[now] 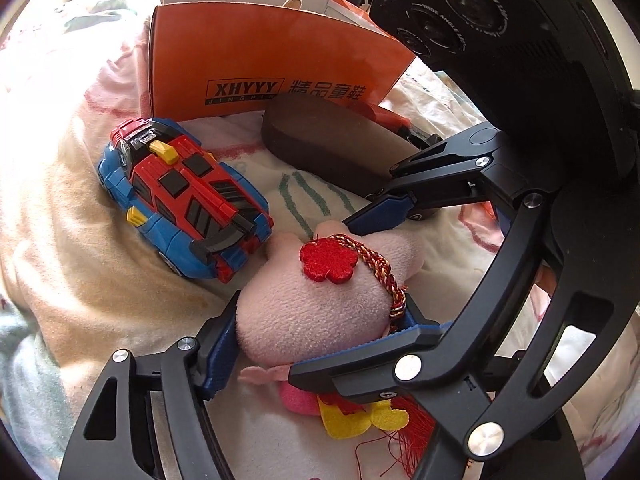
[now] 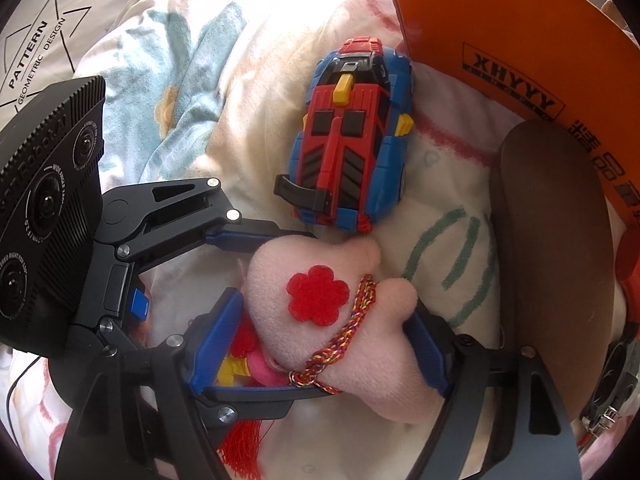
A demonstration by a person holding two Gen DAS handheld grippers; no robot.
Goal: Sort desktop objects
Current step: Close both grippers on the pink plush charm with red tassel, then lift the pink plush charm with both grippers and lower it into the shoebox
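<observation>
A pink plush toy (image 1: pixel 320 312) with a red felt flower and a braided cord lies on the blanket. My left gripper (image 1: pixel 320 320) is shut on it, one finger on each side. My right gripper (image 2: pixel 324 324) is also shut on the plush toy (image 2: pixel 320 320), crossing the left gripper (image 2: pixel 260 296); it shows in the left wrist view (image 1: pixel 384 264) too. A red and blue toy car (image 1: pixel 184 196) (image 2: pixel 352 156) lies just beyond the plush. An orange shoebox (image 1: pixel 272 60) (image 2: pixel 520 48) stands open behind it.
A dark brown oblong case (image 1: pixel 328 140) (image 2: pixel 556 256) lies in front of the box. A patterned blanket (image 1: pixel 80 240) covers the surface. A red tassel and felt pieces (image 1: pixel 360 420) hang under the plush.
</observation>
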